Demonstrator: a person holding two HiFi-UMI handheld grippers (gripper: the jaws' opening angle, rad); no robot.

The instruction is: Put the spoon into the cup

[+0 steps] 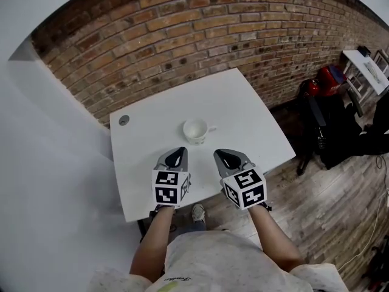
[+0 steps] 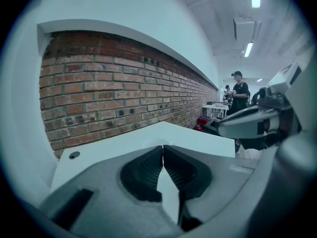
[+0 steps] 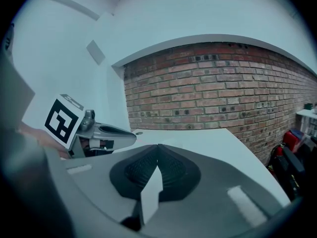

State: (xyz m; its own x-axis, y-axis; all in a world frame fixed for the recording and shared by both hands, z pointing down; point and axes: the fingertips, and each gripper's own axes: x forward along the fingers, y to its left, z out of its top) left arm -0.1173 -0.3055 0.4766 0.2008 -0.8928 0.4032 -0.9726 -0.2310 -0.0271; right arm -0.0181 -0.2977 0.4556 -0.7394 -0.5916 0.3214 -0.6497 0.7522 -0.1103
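Head view: left gripper (image 1: 177,157) and right gripper (image 1: 228,159) hover side by side over the near edge of the white bench (image 1: 243,96). Both gripper views show the jaws clenched tip to tip on nothing, which reads as a rest pose with the task not begun. Beyond them, apart, the white cup (image 1: 196,130) stands upright mid-bench, mouth up and handle to the right, free to receive. A brick wall (image 1: 200,29) stands behind. Spoon: not found in any view. In both gripper views the jaws mask the cup.
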